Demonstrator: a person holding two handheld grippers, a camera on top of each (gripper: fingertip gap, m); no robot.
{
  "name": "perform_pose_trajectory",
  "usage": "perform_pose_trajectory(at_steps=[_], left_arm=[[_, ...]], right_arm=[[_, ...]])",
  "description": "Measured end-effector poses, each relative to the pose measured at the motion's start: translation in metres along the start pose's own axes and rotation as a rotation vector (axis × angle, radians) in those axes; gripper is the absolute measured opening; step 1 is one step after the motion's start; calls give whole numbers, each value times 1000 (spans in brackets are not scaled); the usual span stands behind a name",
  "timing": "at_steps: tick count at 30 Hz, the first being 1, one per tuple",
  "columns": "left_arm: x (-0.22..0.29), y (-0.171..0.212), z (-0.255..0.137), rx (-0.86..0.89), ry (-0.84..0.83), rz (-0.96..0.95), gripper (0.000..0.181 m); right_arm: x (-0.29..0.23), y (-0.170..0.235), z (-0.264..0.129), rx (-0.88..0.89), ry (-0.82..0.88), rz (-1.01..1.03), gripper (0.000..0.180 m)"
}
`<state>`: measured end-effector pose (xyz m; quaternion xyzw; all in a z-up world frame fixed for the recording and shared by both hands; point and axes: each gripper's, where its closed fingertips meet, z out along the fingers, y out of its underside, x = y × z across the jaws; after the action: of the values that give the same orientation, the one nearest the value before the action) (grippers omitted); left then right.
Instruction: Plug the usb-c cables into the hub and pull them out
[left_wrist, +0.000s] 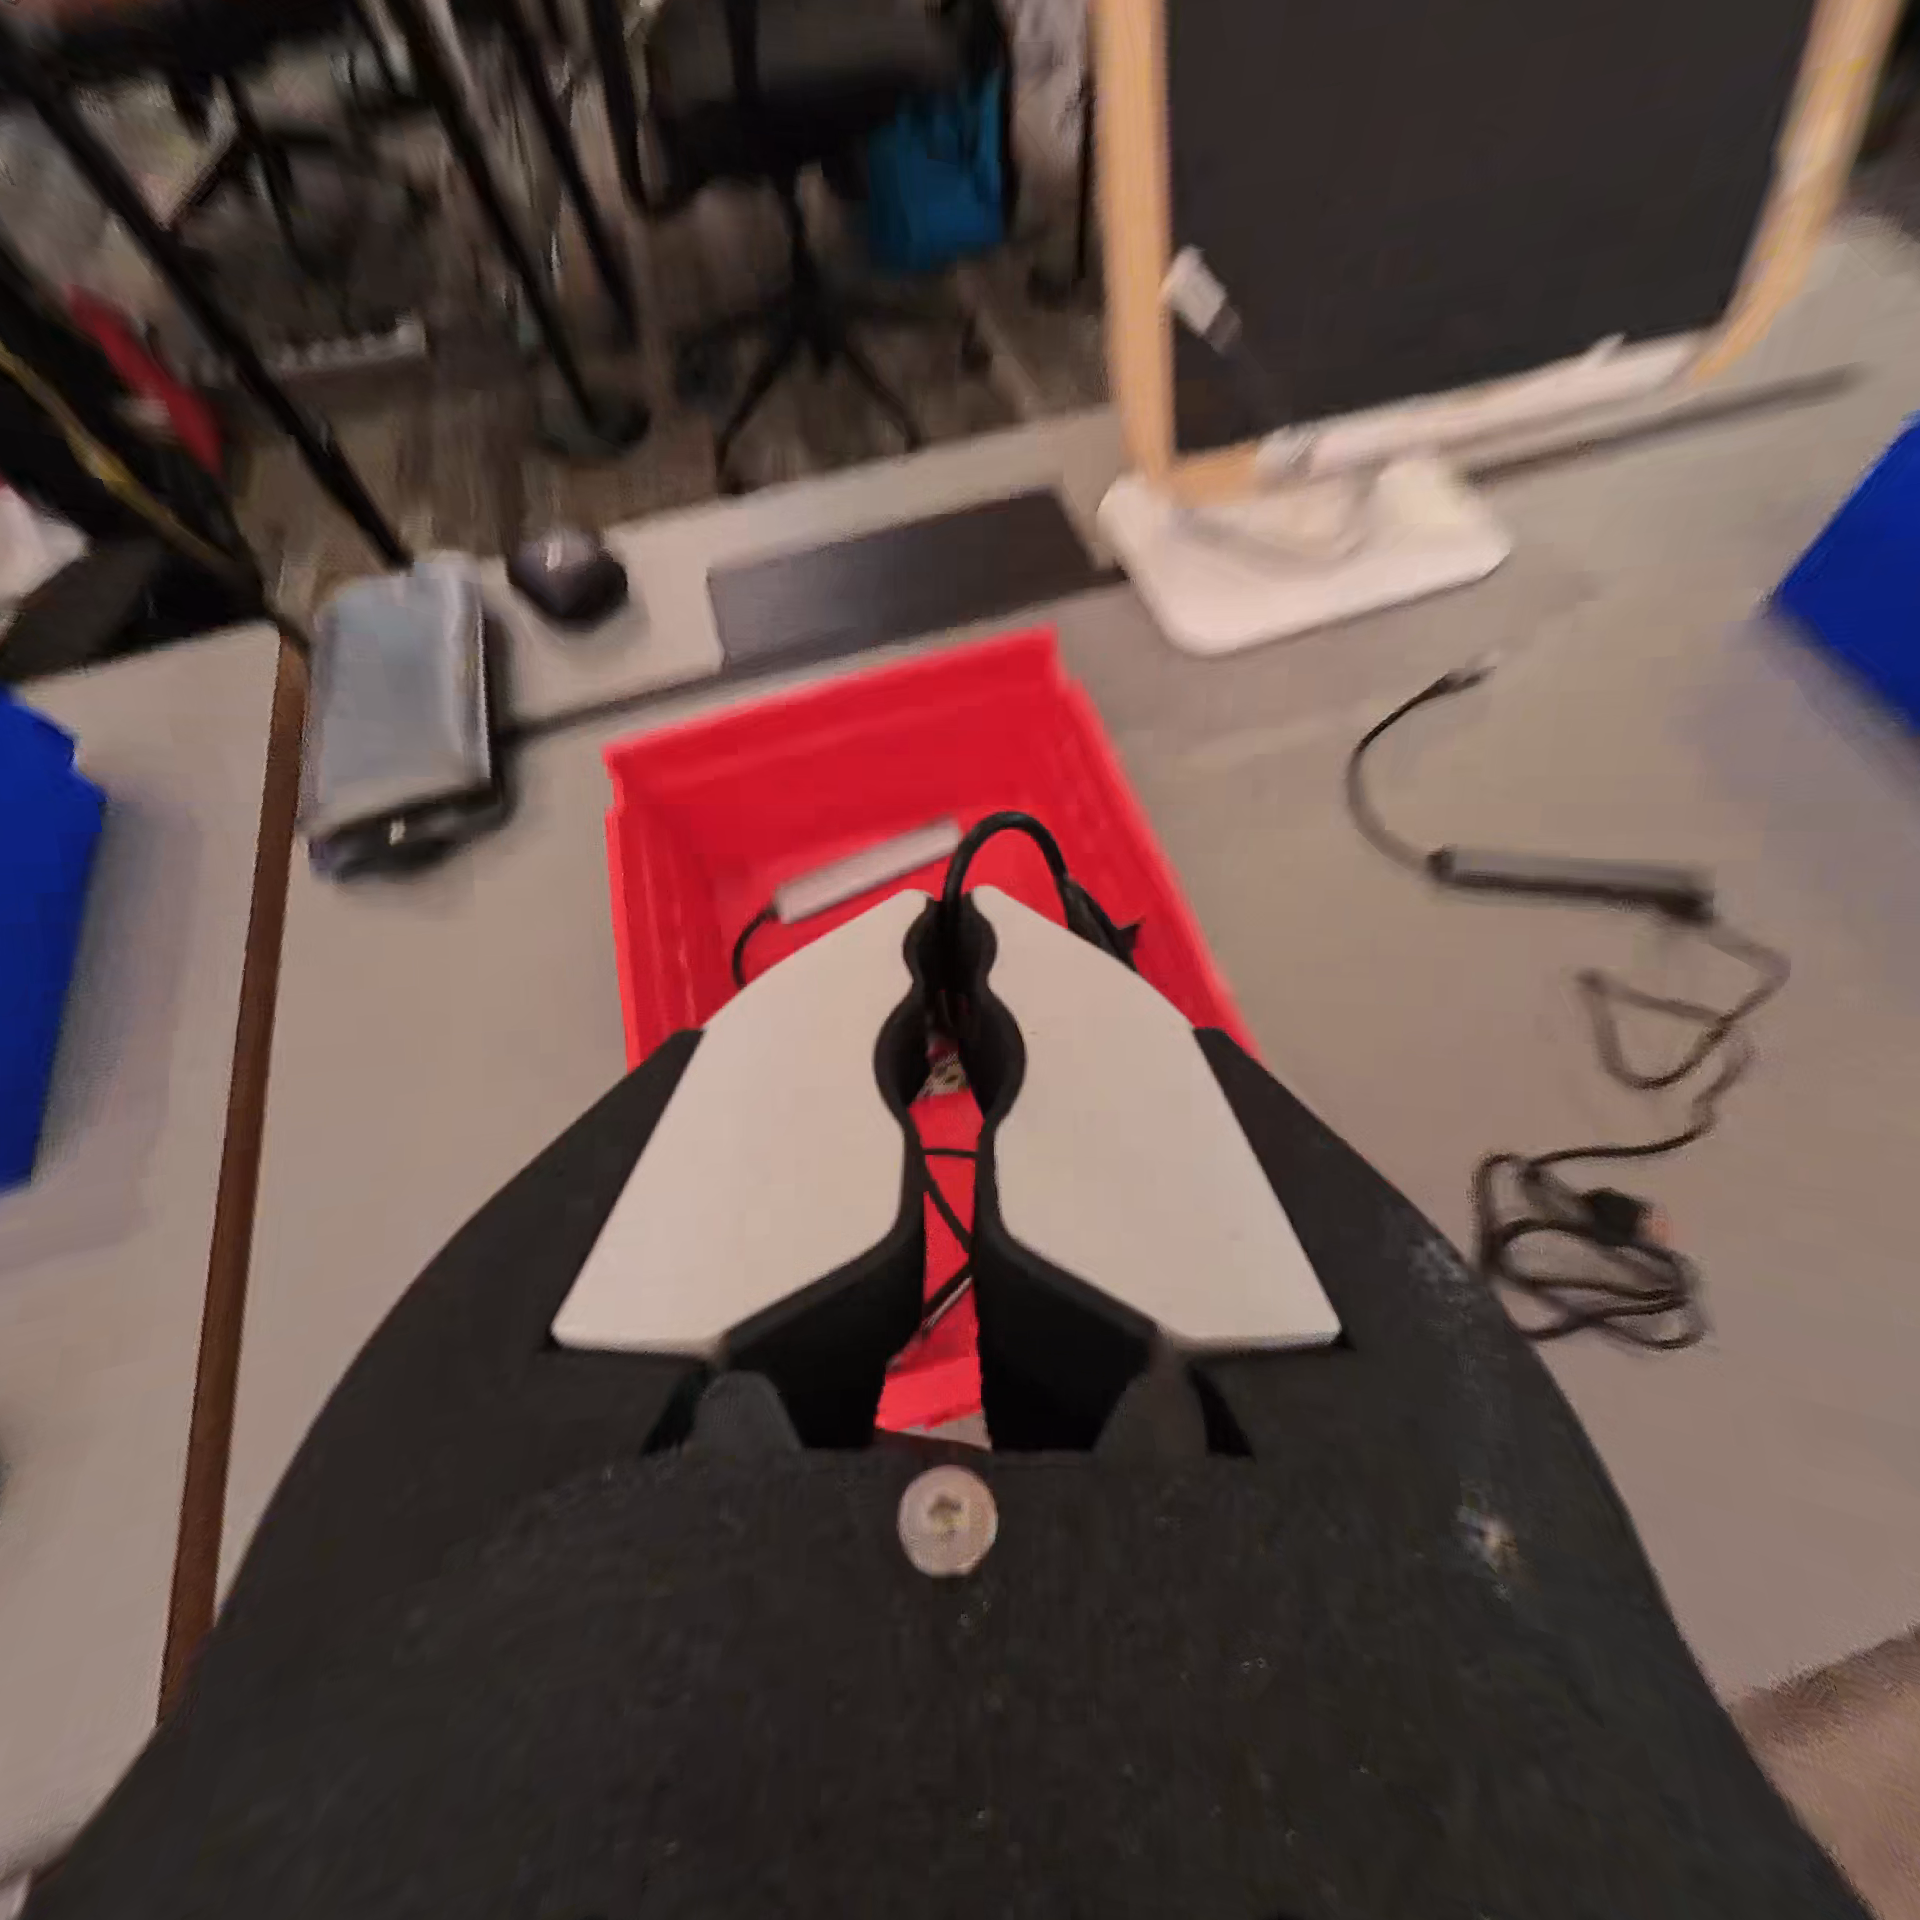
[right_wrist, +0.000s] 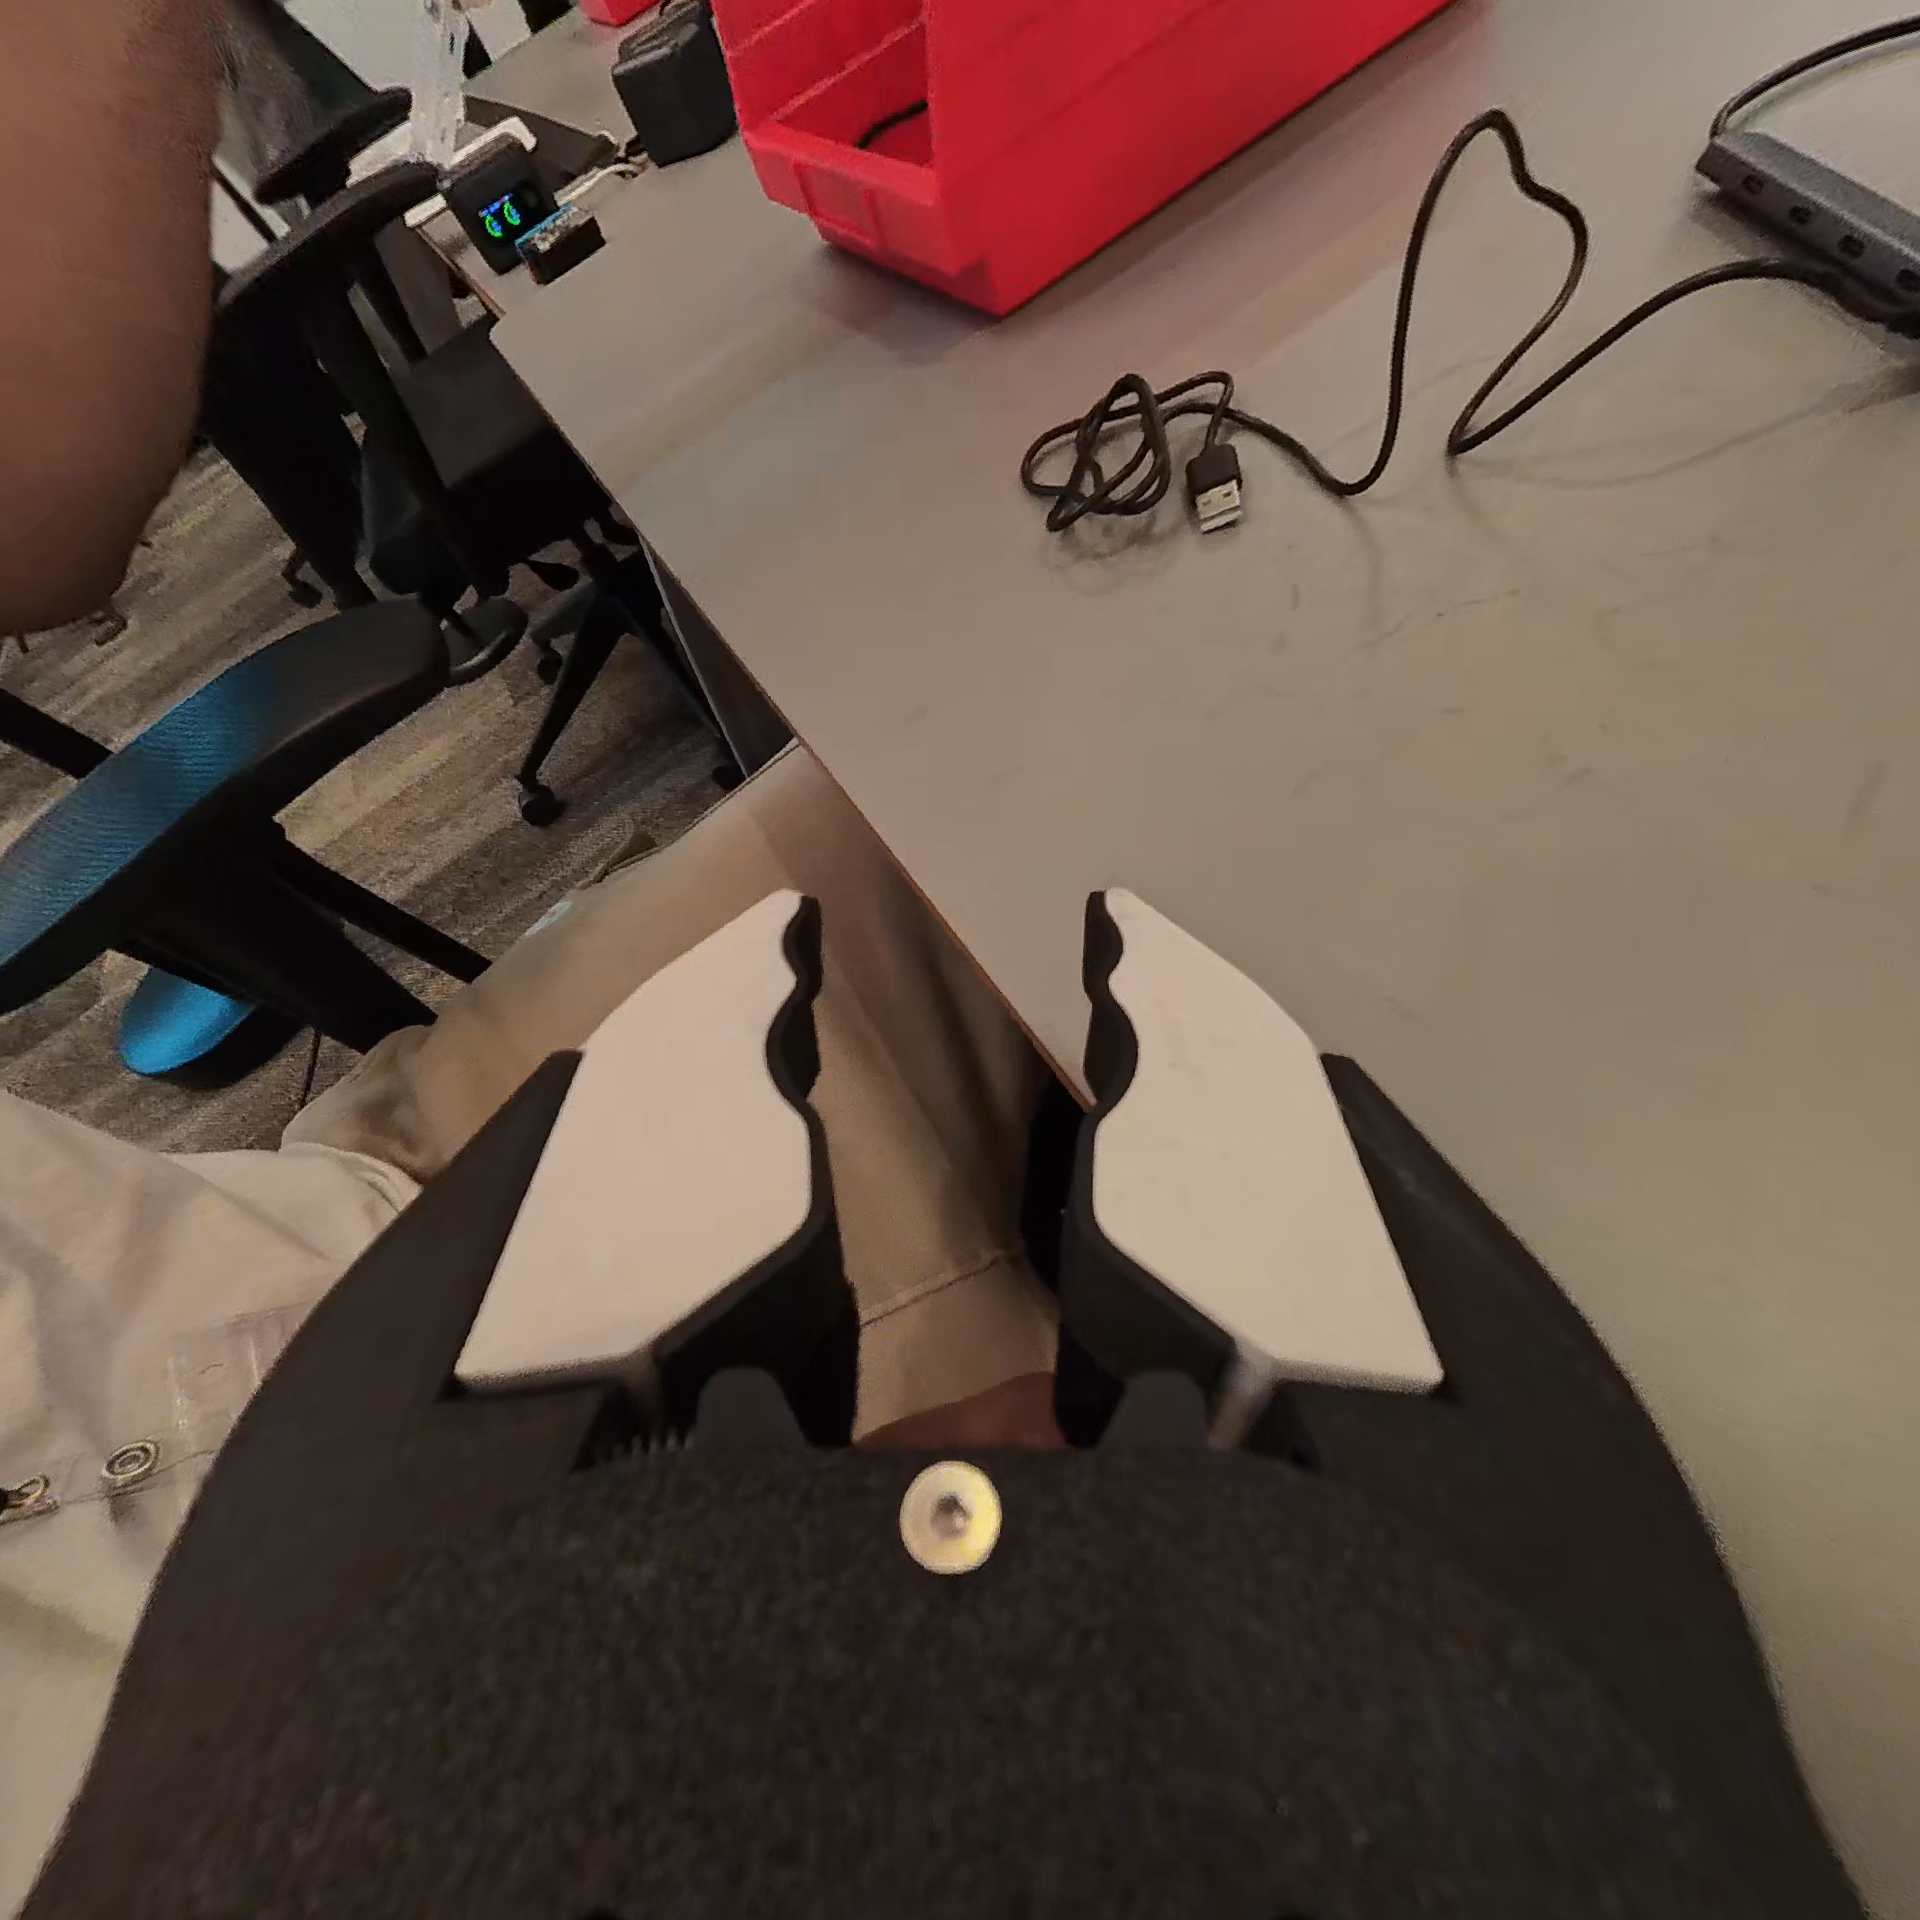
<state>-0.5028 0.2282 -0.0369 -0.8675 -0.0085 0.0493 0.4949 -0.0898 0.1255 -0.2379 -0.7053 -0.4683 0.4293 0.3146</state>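
While left gripper (left_wrist: 948, 906) pinches one black cable (left_wrist: 1003, 847) (over red bin (left_wrist: 831, 748)), right gripper (right_wrist: 948, 914) gapes empty.

Readable text: nothing is showing clearly in either view.
Small screen (right_wrist: 506, 216): glowing green and blue marks, sitting left of the red bin (right_wrist: 1039, 135), too small to read.

Left tool (left_wrist: 951, 914) fingers pinched together on a black cable (left_wrist: 997, 842), right tool (right_wrist: 951, 914) fingers spread wide, empty
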Motion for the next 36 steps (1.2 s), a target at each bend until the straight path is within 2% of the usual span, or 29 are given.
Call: perform_pose_trajectory(at_steps=[3, 5, 10, 14, 16, 19, 24, 26, 29, 33, 36], left_arm=[[44, -53, -44, 157, 148, 32, 1], [84, -75, -65, 218, 262, 52, 1], [185, -109, -114, 369, 473, 143, 1], [246, -135, -158, 502, 557, 247, 1], [266, -141, -163, 523, 558, 281, 1], [284, -136, -138, 487, 545, 297, 1], [274, -92, -38, 338, 394, 214, 1], [277, -54, -3, 264, 419, 129, 1], [290, 31, 35, 85, 516, 6, 1], [311, 126, 39, -34, 709, -192, 1], [313, 164, 32, -67, 732, -282, 1]], right_arm=[[4, -6, -2, 32, 12, 16, 48], [8, -10, -3, 60, 30, 14, 48], [19, -23, -13, 151, 89, -15, 48], [27, -29, -19, 199, 134, -39, 48], [31, -31, -22, 215, 150, -45, 48], [38, -32, -26, 222, 186, -49, 48], [53, -38, -35, 262, 249, -10, 47], [63, -38, -40, 273, 297, 8, 47], [83, -36, -50, 263, 414, 0, 47], [90, -30, -49, 234, 420, 18, 46], [83, -23, -37, 190, 374, 19, 44]])
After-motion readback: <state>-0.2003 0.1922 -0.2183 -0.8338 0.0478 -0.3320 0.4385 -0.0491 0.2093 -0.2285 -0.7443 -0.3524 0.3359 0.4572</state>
